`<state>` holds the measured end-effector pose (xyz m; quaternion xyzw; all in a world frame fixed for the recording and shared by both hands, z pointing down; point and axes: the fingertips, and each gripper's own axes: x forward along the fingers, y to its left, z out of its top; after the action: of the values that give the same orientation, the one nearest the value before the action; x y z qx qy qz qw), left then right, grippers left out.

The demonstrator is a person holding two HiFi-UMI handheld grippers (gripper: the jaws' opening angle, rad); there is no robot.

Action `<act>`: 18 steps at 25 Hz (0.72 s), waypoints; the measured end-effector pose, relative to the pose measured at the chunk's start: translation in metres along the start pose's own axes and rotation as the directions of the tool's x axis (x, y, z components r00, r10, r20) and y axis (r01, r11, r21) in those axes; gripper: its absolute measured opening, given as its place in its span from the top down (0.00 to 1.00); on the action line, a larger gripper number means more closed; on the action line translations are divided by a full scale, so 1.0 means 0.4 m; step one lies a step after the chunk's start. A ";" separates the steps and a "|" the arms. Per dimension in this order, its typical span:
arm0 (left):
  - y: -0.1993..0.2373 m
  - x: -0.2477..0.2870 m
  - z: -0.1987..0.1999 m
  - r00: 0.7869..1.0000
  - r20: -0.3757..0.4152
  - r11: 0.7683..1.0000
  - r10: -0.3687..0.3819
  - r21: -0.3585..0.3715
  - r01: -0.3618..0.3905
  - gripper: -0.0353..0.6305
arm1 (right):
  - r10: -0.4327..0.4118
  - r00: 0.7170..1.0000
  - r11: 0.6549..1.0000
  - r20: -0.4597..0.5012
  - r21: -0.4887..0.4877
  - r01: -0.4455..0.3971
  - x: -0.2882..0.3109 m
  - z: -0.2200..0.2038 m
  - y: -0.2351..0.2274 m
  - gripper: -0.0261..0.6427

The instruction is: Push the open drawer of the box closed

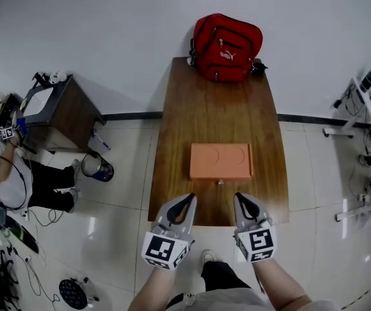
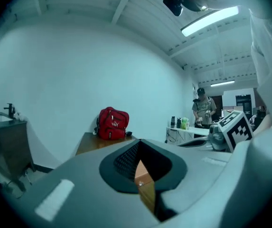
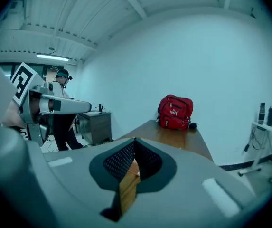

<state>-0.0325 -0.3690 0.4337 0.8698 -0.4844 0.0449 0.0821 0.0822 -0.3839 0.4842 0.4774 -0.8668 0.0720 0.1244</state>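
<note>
A: Where's the box?

B: Orange box sits mid-bench, with the drawer front and its small knob facing the person. The drawer looks only slightly out. I can't tell how far from above.

A: Grippers?

B: Left hand-held gripper and right hand-held gripper are both pinched to a narrow slit, with nothing between the jaws. They hover at the near bench edge, clear of the box, one either side of the knob.

A: Handling?

B: It looks light and rigid. The bench top is glossy, so the box may skid toward the red backpack instead of the drawer seating. No grasp needed: press closed tips flat on the drawer front beside the knob and brace the box with the other gripper.
</note>
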 end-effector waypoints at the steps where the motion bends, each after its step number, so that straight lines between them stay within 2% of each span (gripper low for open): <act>1: -0.015 -0.034 0.025 1.000 0.021 1.000 0.003 0.006 -0.003 0.94 | -0.006 1.000 1.000 0.022 -0.005 0.006 -0.032 0.027 0.014 0.95; 5: -0.065 -0.159 0.087 0.996 0.086 1.000 0.001 0.007 -0.002 0.94 | -0.008 0.995 1.000 0.098 -0.021 0.010 -0.150 0.120 0.087 0.95; 8: -0.118 -0.255 0.099 0.990 0.139 1.000 0.001 0.005 -0.001 0.94 | -0.018 0.994 0.997 0.108 -0.068 0.026 -0.252 0.137 0.140 0.95; 11: -0.184 -0.367 0.077 0.986 0.166 1.000 -0.014 0.016 0.012 0.94 | -0.059 0.990 0.991 0.131 -0.111 0.074 -0.368 0.108 0.197 0.95; 14: -0.257 -0.507 0.033 0.984 0.177 1.000 -0.027 0.008 0.026 0.94 | -0.086 0.986 0.992 0.140 -0.079 0.098 -0.490 0.055 0.280 0.95; 18: -0.351 -0.714 -0.012 0.983 0.179 0.999 -0.039 0.006 0.039 0.94 | -0.105 0.983 0.989 0.152 -0.089 0.119 -0.646 0.022 0.412 0.95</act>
<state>-0.0636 -0.0570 0.3794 0.8798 -0.4726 -0.0346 0.0380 0.0742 -0.0890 0.4014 0.5229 -0.8478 -0.0129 0.0875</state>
